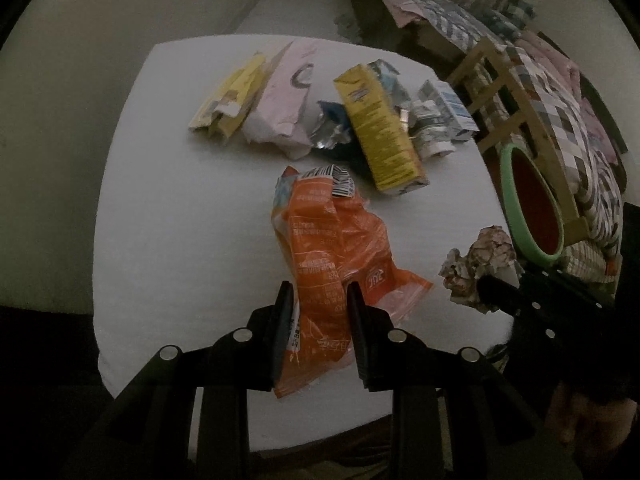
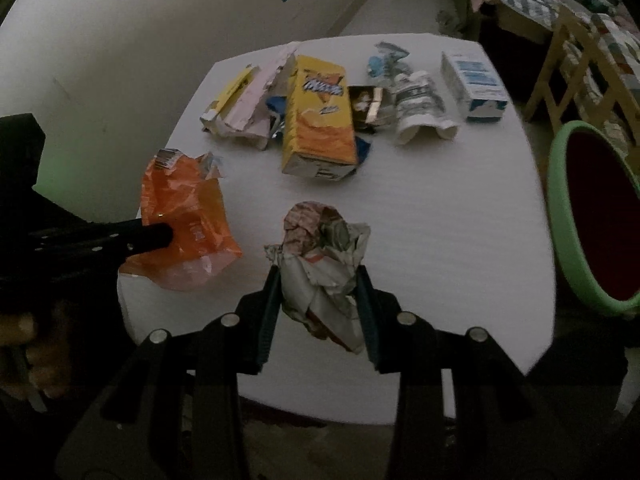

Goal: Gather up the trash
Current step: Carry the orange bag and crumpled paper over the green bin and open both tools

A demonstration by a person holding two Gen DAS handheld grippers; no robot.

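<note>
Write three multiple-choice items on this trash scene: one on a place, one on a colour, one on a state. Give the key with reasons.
1. Where is the green-rimmed bin?
A. right of the table
B. on the table
C. left of the table

2. The wrapper between the left gripper's fingers is:
A. blue
B. orange
C. black

3. The right gripper is:
A. free of objects
B. around crumpled paper
C. inside the bin

Key: A, the bin sits past the table's right edge; B, the wrapper is orange; C is wrong, B: its fingers flank the crumpled paper.
</note>
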